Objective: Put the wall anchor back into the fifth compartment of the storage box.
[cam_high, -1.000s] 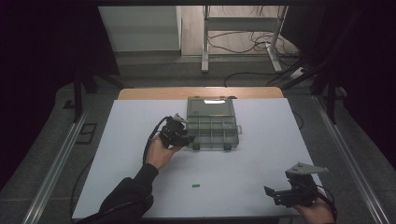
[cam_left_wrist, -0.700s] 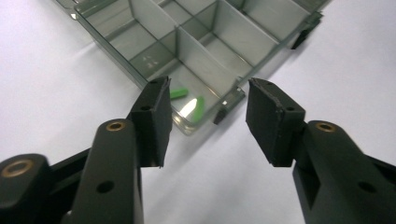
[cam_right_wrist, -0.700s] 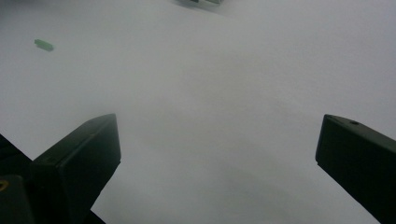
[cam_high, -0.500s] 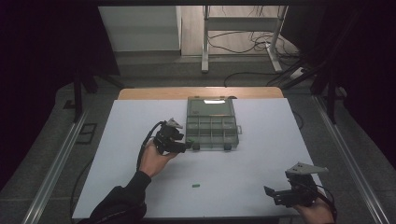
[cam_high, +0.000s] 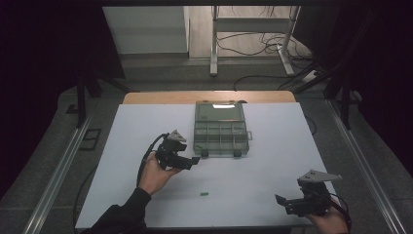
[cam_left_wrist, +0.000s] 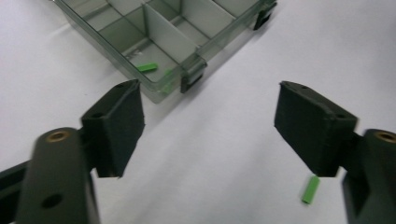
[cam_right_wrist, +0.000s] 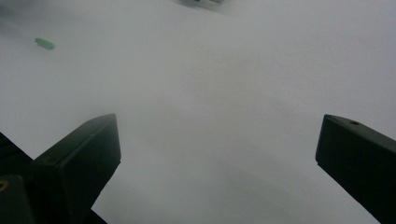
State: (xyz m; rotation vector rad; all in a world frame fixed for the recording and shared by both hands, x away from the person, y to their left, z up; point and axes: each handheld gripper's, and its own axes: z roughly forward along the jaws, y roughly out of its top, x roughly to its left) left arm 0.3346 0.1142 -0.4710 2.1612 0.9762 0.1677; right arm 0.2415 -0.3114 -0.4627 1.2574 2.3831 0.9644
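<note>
High view: left gripper [cam_high: 191, 161] sits just off the near-left corner of the clear compartment box [cam_high: 221, 130]; right gripper [cam_high: 287, 204] rests at the near-right of the white table [cam_high: 272, 170], well apart from everything.
Left claw: jaws spread and just been opening, nothing between the pads [cam_left_wrist: 116, 123]; bare table shows in the gap.
Right claw: jaws spread wide in the right gripper view, empty, over blank table.
Loose piece: small green peg [cam_high: 205, 194] lies flat on the table, near side, between the two grippers; also at lower right of the left gripper view [cam_left_wrist: 310, 189] and far upper left of the right gripper view [cam_right_wrist: 45, 44].
Piece in box: another green peg [cam_left_wrist: 147, 67] lies in the corner compartment by the black latch [cam_left_wrist: 191, 80].
Handling guess: loose peg looks light, stiff plastic, smooth; likely to skid or flip if pinched off-centre.
Where to grip: across its short width at mid-length, jaws coming straight down, pads flat on the long sides.
Risk: tiny and low on the table, pads may scrape the surface first.
</note>
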